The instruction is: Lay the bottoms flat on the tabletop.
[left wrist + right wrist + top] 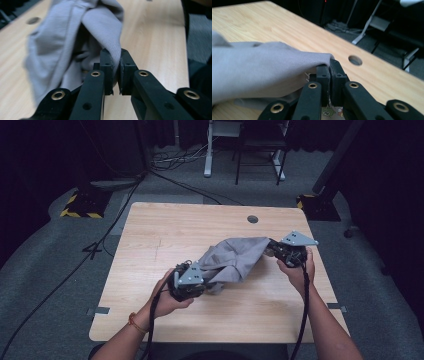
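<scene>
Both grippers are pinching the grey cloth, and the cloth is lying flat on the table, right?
Not quite. Both grippers do pinch the grey cloth, the left gripper and the right gripper. But the cloth isn't flat: the high view shows it bunched and stretched between them above the table.

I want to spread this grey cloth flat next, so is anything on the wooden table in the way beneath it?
Nothing visible is. The grey fabric cloth hangs between the left gripper and the right gripper, both shut on its edges. The light wooden table around it looks bare apart from a round cable hole near the far edge.
</scene>
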`<control>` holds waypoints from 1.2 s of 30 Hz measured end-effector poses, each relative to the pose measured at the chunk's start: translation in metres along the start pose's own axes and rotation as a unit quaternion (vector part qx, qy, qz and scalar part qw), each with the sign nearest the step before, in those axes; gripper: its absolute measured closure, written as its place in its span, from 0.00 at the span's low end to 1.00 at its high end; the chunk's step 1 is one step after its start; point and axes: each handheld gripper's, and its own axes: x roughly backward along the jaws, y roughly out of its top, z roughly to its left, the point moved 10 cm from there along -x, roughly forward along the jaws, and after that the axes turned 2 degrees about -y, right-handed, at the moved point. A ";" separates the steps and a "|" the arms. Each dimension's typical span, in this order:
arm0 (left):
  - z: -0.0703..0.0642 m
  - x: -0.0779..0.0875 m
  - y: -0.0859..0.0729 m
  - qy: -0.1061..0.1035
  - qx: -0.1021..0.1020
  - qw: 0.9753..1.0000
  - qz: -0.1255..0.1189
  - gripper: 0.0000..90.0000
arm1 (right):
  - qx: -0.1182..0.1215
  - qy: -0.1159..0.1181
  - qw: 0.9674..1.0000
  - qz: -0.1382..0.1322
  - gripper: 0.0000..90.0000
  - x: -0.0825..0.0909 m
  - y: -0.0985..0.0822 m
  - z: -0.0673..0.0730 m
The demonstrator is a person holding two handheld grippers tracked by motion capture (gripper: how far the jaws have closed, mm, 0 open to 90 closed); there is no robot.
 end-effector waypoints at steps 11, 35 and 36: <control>0.012 -0.042 -0.026 0.016 0.028 0.998 0.047 0.51 | -0.058 -0.042 0.993 0.098 0.71 -0.022 -0.061 -0.044; 0.089 -0.067 -0.066 0.056 0.073 0.993 0.080 0.93 | 0.060 0.190 0.973 0.113 0.52 0.013 -0.083 0.115; 0.090 -0.063 -0.063 0.061 0.070 0.993 0.074 0.94 | 0.064 0.184 0.974 0.116 0.49 0.009 -0.084 0.116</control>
